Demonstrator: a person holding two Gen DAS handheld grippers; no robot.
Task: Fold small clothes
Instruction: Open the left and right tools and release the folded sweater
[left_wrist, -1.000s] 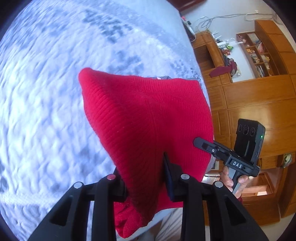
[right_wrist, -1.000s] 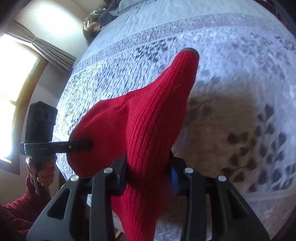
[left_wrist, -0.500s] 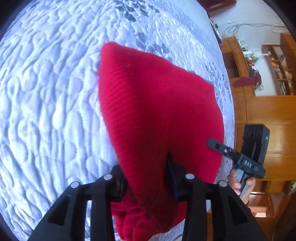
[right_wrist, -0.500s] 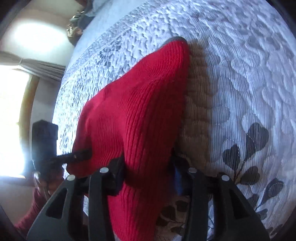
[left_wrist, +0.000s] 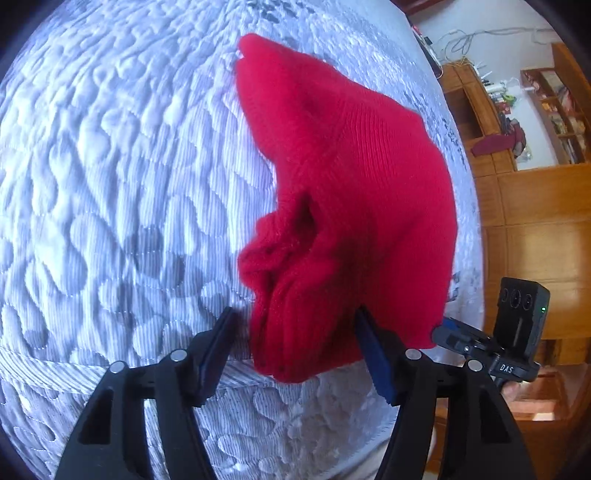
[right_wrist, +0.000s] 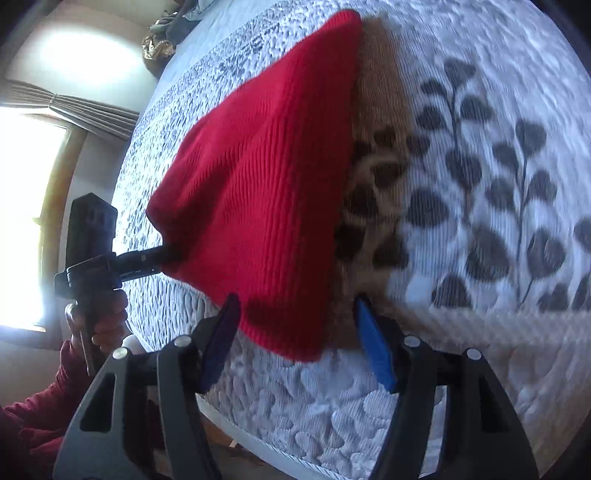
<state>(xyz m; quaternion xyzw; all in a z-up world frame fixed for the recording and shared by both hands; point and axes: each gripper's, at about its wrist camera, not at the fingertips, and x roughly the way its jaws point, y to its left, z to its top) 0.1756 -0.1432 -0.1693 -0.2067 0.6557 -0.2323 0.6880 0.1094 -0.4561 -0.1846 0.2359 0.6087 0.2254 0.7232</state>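
1. Under your tools lies a bed covered in a white quilted bedspread, stitched in pebble shapes, with dark grey leaf sprigs printed across one part of it.
2. To your right stand orange-brown wooden cabinets and shelves; to your left a bright window with a gathered grey curtain washes out that side of the room.
3. The red rib-knit garment lies on the bedspread between both tools, its far corner reaching well up the bed and its near edge bunched into folds just in front of your left tool.
4. Your left hand-held gripper has its blue-padded fingers spread wide, one on each side of the bunched near edge; neither pad presses the knit.
5. Your right hand-held gripper is spread just as wide, the red hem sitting loose between its fingers.
6. From the right wrist view, your left hand, in a dark red sleeve, wraps the other tool's handle low beside the mattress edge, that tool's tip meeting the garment's left corner.
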